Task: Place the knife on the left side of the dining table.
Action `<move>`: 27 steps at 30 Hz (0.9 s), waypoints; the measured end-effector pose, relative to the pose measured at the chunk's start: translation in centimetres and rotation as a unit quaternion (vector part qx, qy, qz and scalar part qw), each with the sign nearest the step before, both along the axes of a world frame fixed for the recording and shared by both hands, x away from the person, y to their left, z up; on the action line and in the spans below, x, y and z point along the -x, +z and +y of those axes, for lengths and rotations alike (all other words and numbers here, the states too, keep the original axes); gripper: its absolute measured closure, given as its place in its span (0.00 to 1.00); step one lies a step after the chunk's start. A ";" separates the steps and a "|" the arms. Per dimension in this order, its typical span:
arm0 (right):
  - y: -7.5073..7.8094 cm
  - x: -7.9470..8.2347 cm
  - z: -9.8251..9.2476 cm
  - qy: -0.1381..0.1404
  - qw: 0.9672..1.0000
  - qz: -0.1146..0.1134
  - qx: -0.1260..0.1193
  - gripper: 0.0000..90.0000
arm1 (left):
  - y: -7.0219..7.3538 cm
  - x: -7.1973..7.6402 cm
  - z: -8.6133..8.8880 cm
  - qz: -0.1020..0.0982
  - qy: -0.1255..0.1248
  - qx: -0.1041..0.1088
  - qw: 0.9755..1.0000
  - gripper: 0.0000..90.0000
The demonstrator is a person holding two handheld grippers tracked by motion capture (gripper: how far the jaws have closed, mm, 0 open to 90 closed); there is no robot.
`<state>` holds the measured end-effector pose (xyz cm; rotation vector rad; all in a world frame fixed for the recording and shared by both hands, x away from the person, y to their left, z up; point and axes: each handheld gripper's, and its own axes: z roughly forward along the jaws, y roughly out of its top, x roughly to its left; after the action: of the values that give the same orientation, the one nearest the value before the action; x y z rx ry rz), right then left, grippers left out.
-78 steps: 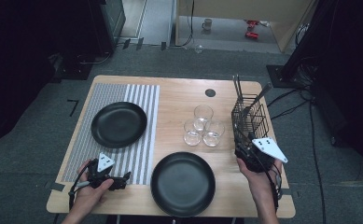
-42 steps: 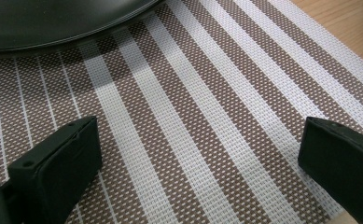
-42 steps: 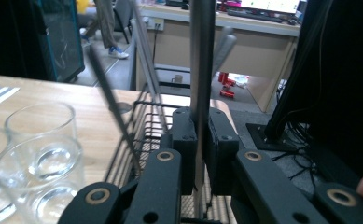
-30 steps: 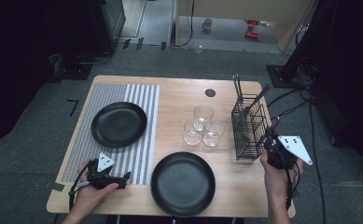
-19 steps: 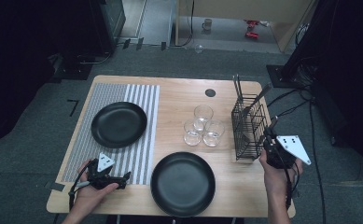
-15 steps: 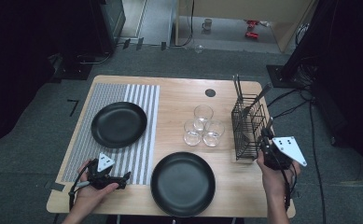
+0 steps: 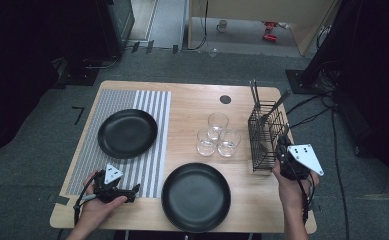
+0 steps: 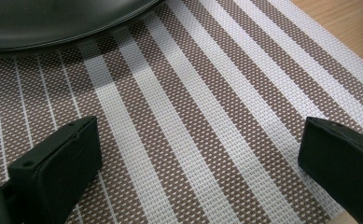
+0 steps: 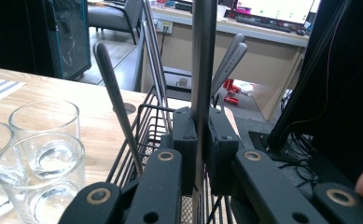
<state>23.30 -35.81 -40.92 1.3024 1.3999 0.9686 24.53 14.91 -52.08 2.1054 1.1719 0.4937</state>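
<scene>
Shifted beside the wire caddy [image 7: 266, 137], right tool [image 9: 202, 140] clamps an upright utensil handle [image 9: 201, 60]; lifting straight out comes next; left tool [image 8: 188, 154] rests open.

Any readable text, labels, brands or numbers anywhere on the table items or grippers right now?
None readable: the black plates, glasses, wire cutlery basket, striped placemat and both grippers carry no visible lettering.
The screen behind the table is too blurred to read.

Black plates [image 7: 127, 133], brown-and-white striped mat [image 7: 154, 105], black wire caddy [image 7: 265, 142]
</scene>
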 end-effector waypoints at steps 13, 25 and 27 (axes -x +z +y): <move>3.3 0.4 -0.8 0.009 0.998 -0.034 -0.048 0.94 | 0.0 0.0 0.0 0.000 0.001 0.000 1.000 0.00; -0.2 0.3 -0.8 0.020 0.996 -0.018 -0.083 0.94 | 0.0 0.0 0.0 0.000 0.001 0.000 1.000 0.00; -0.2 0.5 -0.9 0.019 0.996 -0.019 -0.089 0.94 | 0.0 0.0 0.0 0.000 0.001 0.000 1.000 0.00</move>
<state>22.83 -36.71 -41.12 1.3842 1.3372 1.1585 24.53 14.90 -52.08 2.1045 1.1736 0.4944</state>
